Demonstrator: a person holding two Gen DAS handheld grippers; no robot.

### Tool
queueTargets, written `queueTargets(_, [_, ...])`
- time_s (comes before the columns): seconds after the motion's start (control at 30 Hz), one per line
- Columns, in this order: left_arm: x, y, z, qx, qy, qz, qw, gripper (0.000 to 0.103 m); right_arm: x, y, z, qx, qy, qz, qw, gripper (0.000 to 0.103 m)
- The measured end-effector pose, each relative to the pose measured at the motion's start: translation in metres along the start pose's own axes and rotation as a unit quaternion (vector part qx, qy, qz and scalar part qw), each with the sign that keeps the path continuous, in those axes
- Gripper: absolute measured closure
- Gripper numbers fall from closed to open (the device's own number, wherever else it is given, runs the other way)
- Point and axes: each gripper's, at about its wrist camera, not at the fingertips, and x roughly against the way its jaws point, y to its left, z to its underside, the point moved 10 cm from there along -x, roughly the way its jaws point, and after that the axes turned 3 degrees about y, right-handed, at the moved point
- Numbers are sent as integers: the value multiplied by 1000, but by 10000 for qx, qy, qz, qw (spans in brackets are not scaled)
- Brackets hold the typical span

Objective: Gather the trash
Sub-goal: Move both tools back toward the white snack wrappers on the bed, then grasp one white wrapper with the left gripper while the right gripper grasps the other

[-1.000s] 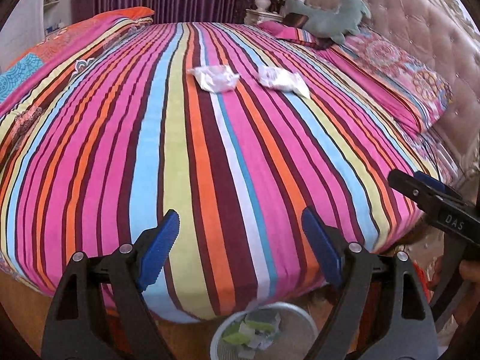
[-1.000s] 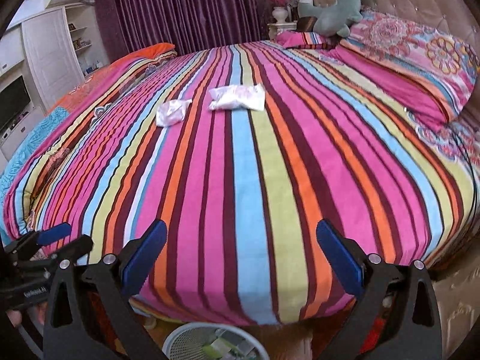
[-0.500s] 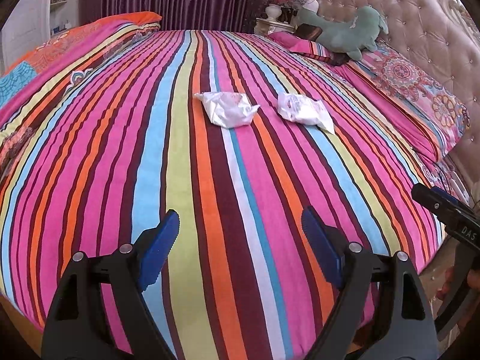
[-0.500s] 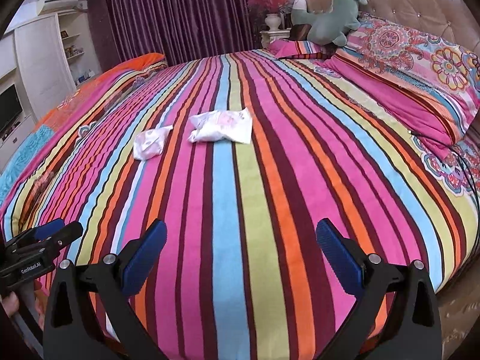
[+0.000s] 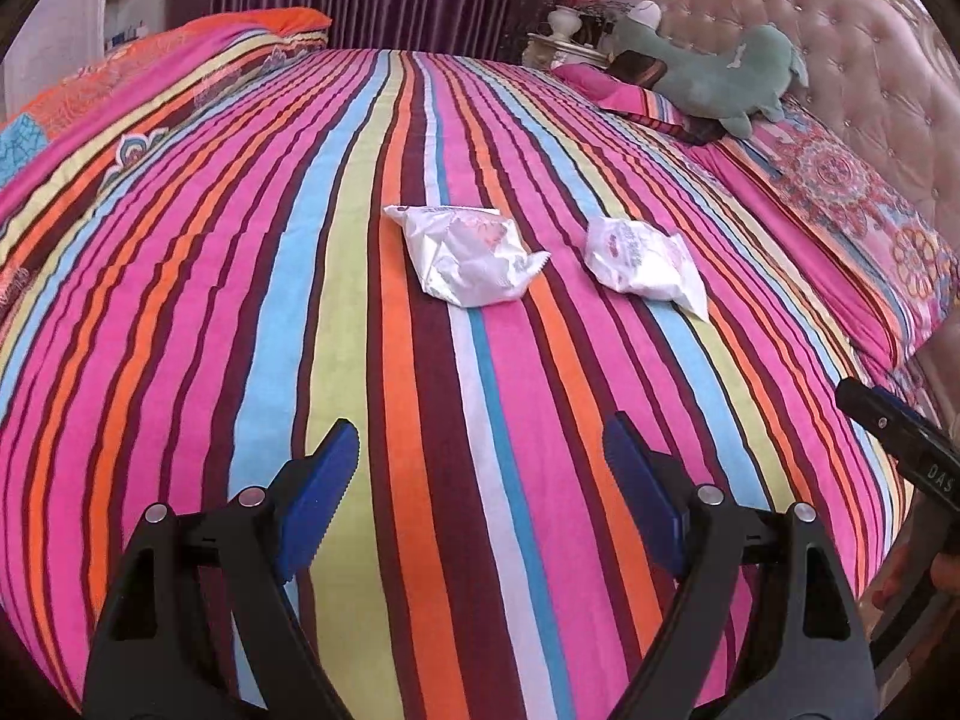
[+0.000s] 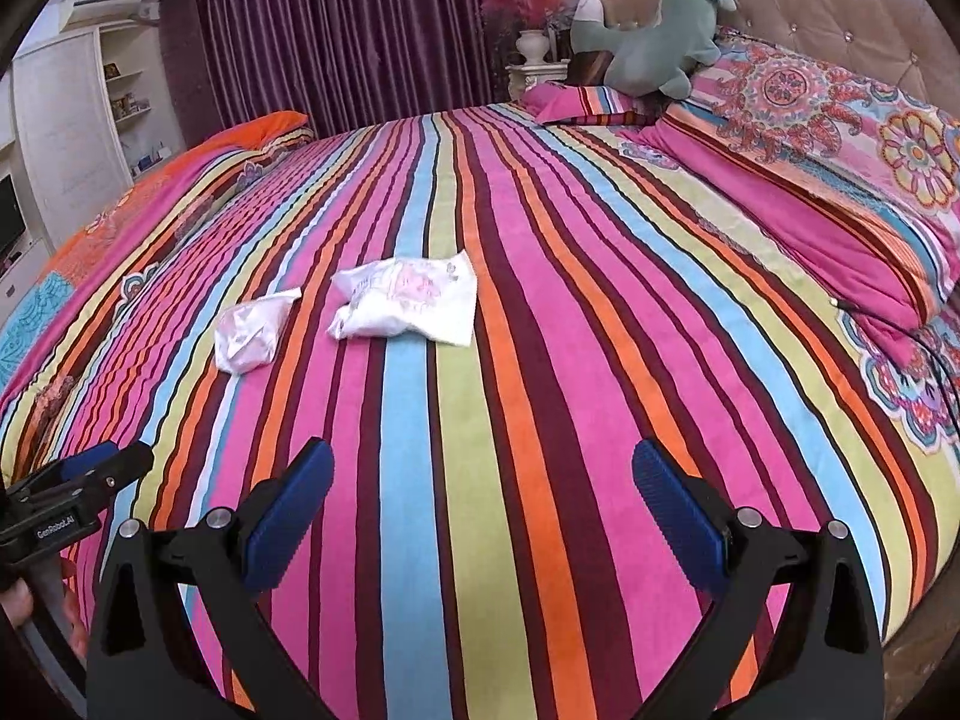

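Wrappers [image 5: 468, 255] loose on bedspread [image 5: 360, 300] — uncontained

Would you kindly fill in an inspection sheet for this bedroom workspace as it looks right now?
Surface: striped bedspread, smooth, covering the bed.
Job's things: two crumpled white wrappers, left wrapper and right wrapper, lying apart, mid-bed.
Clutter: green plush toy and patterned pillow near the headboard.
Grippers: left gripper open, empty; right gripper open, empty; both short of the wrappers.
Cables: thin dark cable beside the pillow.
Surroundings: purple curtains, white shelving, vase on nightstand.
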Motion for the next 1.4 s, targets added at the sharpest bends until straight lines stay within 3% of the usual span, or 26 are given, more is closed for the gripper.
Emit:
queueTargets(0.27, [-27, 8, -27, 111, -1, 7, 9999, 22, -30, 9, -20, -8, 103, -175, 9998, 7])
queueTargets(0.63, [-68, -8, -71, 47, 24, 128, 9999, 22, -80, 40, -55, 81, 314, -474, 9984, 7])
queueTargets(1.4, [-128, 4, -103, -23, 289, -305, 9991, 22, -162, 65, -76, 378, 987, -286, 9940, 8])
